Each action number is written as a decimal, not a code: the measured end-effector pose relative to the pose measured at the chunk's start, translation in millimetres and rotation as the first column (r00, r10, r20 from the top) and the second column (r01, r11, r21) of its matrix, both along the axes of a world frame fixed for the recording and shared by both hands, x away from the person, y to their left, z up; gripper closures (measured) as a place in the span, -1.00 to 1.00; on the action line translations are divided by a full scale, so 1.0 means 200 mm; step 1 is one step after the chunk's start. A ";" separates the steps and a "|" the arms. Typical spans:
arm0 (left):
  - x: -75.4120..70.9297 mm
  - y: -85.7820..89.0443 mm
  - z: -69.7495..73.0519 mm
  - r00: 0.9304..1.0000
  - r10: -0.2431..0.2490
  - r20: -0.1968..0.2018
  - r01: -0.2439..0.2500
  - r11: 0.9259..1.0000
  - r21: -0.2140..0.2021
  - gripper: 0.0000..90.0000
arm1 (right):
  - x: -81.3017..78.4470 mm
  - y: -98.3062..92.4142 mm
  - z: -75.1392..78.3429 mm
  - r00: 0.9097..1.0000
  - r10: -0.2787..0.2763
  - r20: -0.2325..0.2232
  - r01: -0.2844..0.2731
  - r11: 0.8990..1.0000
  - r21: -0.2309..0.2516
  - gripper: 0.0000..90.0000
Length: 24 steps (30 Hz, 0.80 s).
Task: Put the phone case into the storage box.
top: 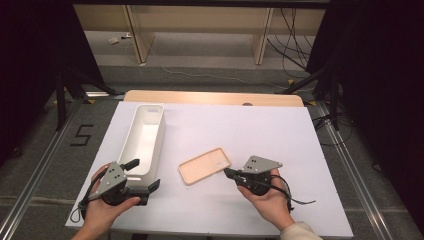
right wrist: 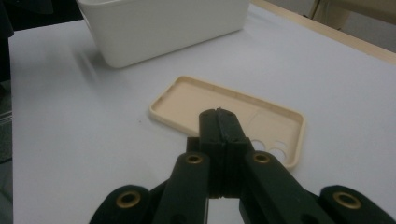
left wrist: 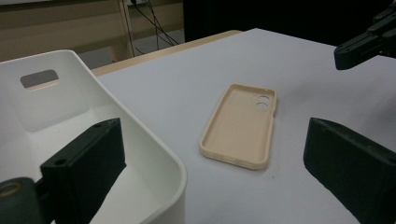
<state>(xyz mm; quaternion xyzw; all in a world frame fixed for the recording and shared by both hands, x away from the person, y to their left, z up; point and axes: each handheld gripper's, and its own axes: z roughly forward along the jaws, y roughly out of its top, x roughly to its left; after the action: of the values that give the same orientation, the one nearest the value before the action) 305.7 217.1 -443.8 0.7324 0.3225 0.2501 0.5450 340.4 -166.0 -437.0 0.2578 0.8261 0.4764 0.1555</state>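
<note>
**benchguy:** Phone case, the beige soft-plastic one (top: 205,165), is lying open side up on the white table sheet (top: 260,130), roughly dead centre, a bit toward the near edge. Its long axis runs from about 8 o'clock to 2 o'clock in the high view, camera holes at the 2 o'clock end.

**tongs_fan:** So which hand gets it?

**benchguy:** My guess is the right. The right gripper (top: 229,172) sits just beside the case's 3 o'clock end, tip nearly at the rim, and the case lies at about 9 o'clock from it. Jaws are pressed together with nothing between them; in the right gripper view they hover over the camera-hole end (right wrist: 275,149). They'd have to part before any pinch on the rim.

**tongs_fan:** And the left?

**benchguy:** The left gripper (top: 145,175) has its jaws wide apart and holds nothing. It's at the near end of the long white plastic bin (top: 145,135), one jaw over the bin's inside. The case is at about 2 o'clock from it, clearly farther off. Both hands are low, palms cupping the handles, jaws pointing inward toward each other.
</note>
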 end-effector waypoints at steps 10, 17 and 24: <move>0.00 0.00 0.00 1.000 -0.006 0.005 0.006 1.000 0.002 -0.89 | 0.04 0.09 -0.02 0.999 0.029 -0.022 -0.030 0.999 -0.018 1.00; 0.00 0.00 0.00 1.000 -0.009 0.004 0.009 1.000 0.002 -0.89 | 0.06 0.14 -0.03 0.999 0.040 -0.029 -0.041 0.999 -0.026 1.00; 0.00 0.00 0.00 1.000 -0.007 0.007 0.007 1.000 0.003 -0.89 | 0.08 0.19 -0.04 0.997 0.058 -0.043 -0.059 0.998 -0.034 1.00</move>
<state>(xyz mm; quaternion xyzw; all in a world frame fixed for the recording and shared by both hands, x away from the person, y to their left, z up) 305.4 217.2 -443.3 0.7336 0.3176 0.2510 0.5459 357.2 -127.1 -444.5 0.2407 0.8447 0.4604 0.1287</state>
